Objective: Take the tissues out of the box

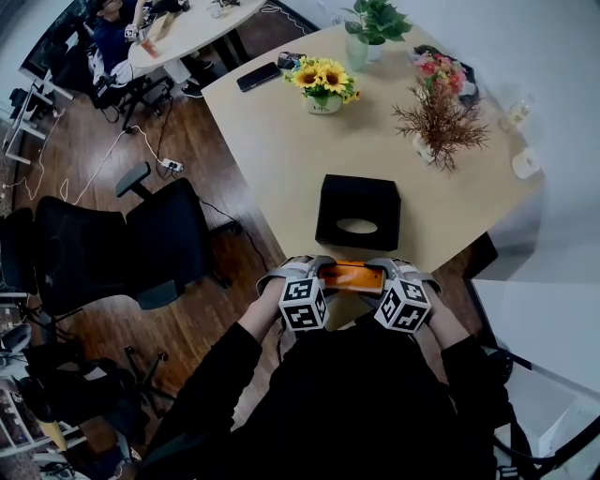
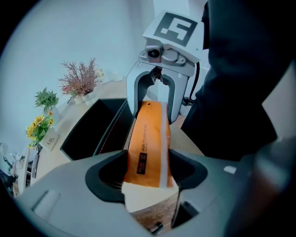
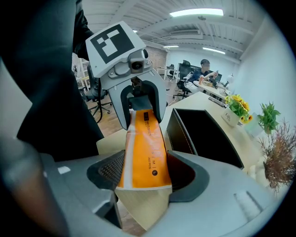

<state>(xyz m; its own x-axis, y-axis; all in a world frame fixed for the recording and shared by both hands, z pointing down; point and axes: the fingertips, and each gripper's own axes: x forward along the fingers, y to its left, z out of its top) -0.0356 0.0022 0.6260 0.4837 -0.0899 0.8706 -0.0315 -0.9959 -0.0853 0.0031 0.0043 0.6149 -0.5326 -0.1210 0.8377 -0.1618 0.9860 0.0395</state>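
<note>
An orange tissue pack (image 1: 352, 277) hangs level over the table's near edge, in front of the black tissue box (image 1: 358, 212) with its oval slot. My left gripper (image 1: 315, 274) is shut on the pack's left end and my right gripper (image 1: 388, 273) on its right end. In the left gripper view the pack (image 2: 149, 143) runs from my jaws (image 2: 147, 173) to the right gripper (image 2: 155, 85), with the box (image 2: 95, 129) to the left. The right gripper view shows the pack (image 3: 144, 148) between its jaws (image 3: 145, 176), reaching to the left gripper (image 3: 138, 92), and the box (image 3: 203, 134) beside it.
The beige table (image 1: 272, 159) carries a sunflower pot (image 1: 323, 86), a dried plant (image 1: 441, 122), a green plant (image 1: 375, 23) and a phone (image 1: 259, 76). Black office chairs (image 1: 159, 234) stand on the wood floor to the left. A person sits at a far table (image 1: 187, 28).
</note>
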